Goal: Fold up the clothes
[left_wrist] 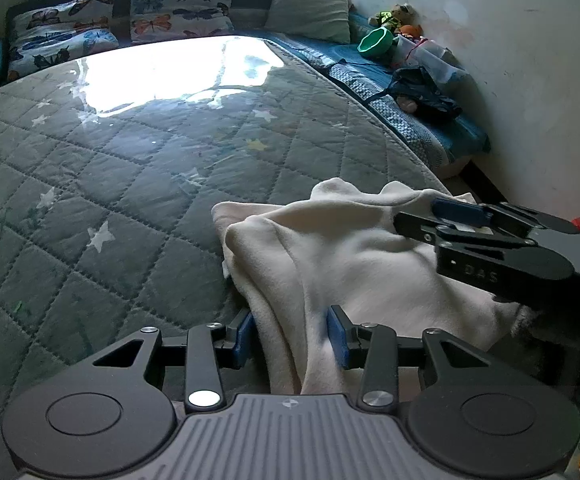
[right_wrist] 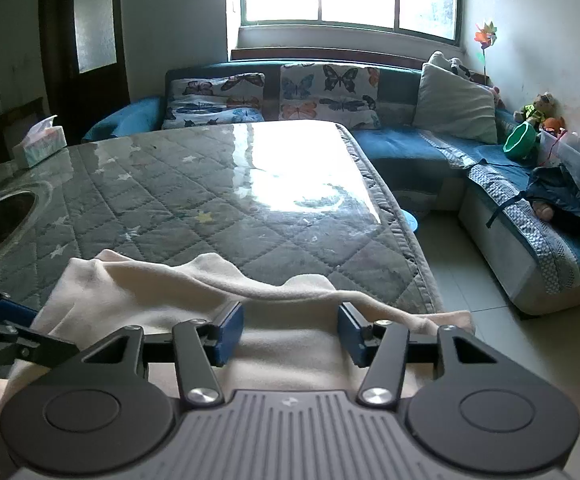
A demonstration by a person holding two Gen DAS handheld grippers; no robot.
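Both grippers, left (left_wrist: 291, 338) and right (right_wrist: 290, 334), stand spread around the cream garment (left_wrist: 349, 256); its near edge is hidden beneath them.

Cream garment (left_wrist: 329, 256): near end hidden under left gripper (left_wrist: 291, 336) body. Right gripper (left_wrist: 449, 216) cut off at frame edge, finger contact unclear. Toys (right_wrist: 537, 108) on sofa too small to identify.

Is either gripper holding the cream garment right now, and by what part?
Neither grips it. The left gripper and right gripper both stand open, straddling the cream garment at its near edge.
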